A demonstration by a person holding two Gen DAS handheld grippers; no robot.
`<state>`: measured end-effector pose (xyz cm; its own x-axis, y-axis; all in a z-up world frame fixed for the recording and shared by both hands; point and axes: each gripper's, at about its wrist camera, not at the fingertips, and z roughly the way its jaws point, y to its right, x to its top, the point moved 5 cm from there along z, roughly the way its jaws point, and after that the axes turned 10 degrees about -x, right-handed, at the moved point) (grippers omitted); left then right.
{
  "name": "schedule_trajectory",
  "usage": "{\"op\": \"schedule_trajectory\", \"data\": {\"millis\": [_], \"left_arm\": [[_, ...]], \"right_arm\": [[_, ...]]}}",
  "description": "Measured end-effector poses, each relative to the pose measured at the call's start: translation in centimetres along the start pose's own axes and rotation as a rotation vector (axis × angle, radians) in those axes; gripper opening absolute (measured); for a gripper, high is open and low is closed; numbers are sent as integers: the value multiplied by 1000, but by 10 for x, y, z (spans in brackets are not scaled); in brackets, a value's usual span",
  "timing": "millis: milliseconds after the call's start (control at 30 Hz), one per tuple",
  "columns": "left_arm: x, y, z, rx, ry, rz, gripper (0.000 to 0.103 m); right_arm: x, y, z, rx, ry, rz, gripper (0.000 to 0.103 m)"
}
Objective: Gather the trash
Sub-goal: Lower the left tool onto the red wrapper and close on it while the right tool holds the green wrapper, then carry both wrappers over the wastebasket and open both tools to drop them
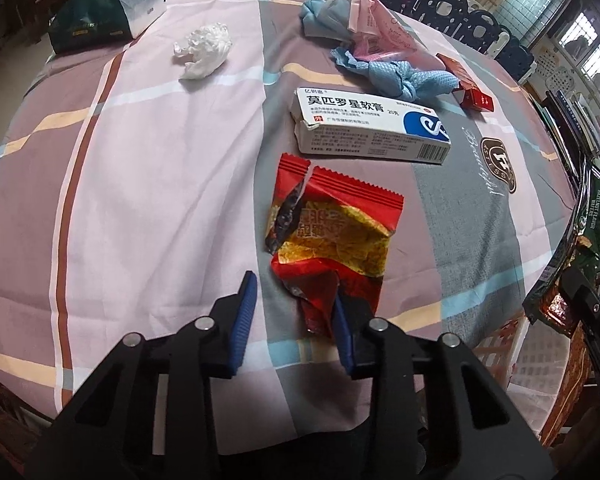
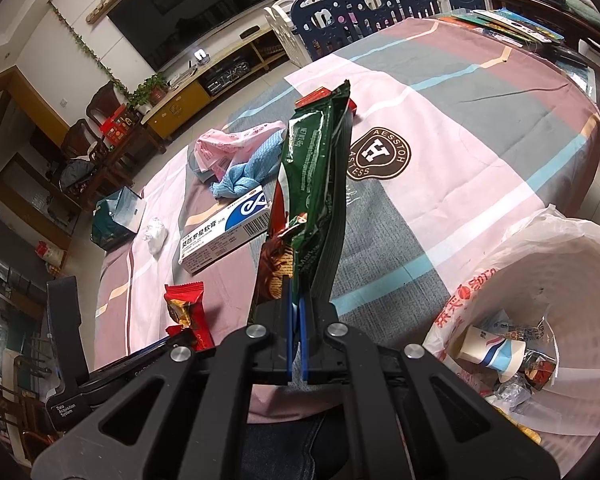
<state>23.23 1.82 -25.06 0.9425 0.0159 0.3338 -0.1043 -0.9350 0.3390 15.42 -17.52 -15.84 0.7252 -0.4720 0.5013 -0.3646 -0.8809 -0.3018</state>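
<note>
I see the lined white basket [image 2: 572, 280] just right of the table [image 2: 480, 92], holding a paper cup [image 2: 490, 350] and crumpled wrappers. My right gripper [image 2: 298, 312] is pinching the green wafer wrapper [image 2: 314, 168], long axis upright, top toward the table's far side. My left gripper [image 1: 294, 312] is spread around the near end of the red snack wrapper [image 1: 332, 224], which lies lengthwise away from me on the table, just before the ointment box [image 1: 370, 128].

A torn red and gold snack wrapper [image 1: 332, 236] lies crumpled at centre frame, a white ointment box [image 1: 370, 128] flat just above it. A crumpled white tissue [image 1: 204, 51] sits upper left; blue cloths and a pink bag [image 1: 374, 50] are heaped at upper centre beside a red carton [image 1: 466, 82]. A long green wafer packet [image 2: 314, 184] stands upright mid-frame, with a lined white bin [image 2: 540, 300] holding rubbish at lower right
</note>
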Motion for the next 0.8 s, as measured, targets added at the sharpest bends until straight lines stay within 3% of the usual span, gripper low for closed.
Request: {"op": "schedule_trajectory", "data": {"millis": [200, 433, 633, 800], "left_arm": [[0, -1, 0, -20, 8, -14, 20], [1, -3, -4, -28, 33, -22, 15], [9, -12, -25, -64, 146, -43, 13], [14, -25, -41, -154, 221, -104, 13]], "right_arm": [[-1, 0, 1, 0, -4, 1, 4], [-2, 0, 2, -1, -6, 1, 4], [0, -2, -4, 2, 11, 3, 4], [4, 0, -12, 20, 37, 8, 4]]}}
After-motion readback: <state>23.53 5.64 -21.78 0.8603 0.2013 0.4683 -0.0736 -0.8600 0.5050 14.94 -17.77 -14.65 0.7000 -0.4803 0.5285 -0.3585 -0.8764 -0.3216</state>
